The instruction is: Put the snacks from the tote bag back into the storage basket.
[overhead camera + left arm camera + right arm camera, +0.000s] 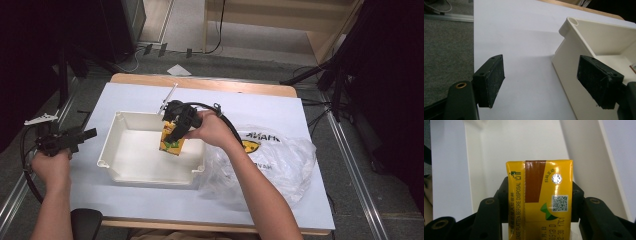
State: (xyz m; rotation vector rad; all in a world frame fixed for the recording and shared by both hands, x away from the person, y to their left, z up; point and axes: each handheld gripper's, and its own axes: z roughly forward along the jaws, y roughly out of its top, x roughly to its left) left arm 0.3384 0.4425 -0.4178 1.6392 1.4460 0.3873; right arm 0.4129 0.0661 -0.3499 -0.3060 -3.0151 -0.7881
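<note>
Yellow rectangular drink carton point(539, 200) sits clamped between the right gripper's point(176, 121) black jaws, hanging over the inside of the white rectangular plastic tub point(118, 170). Its long axis tilts a little off upright, foil-spot end pointing away from the gripper camera. The left gripper point(541, 80), jaws wide apart around nothing, is held beside the tub's left wall. A pale blue sheet covers the wooden table point(200, 82); a crumpled clear plastic bag point(280, 160) lies right of the tub. Grey carpet floor point(240, 65) surrounds it.
</note>
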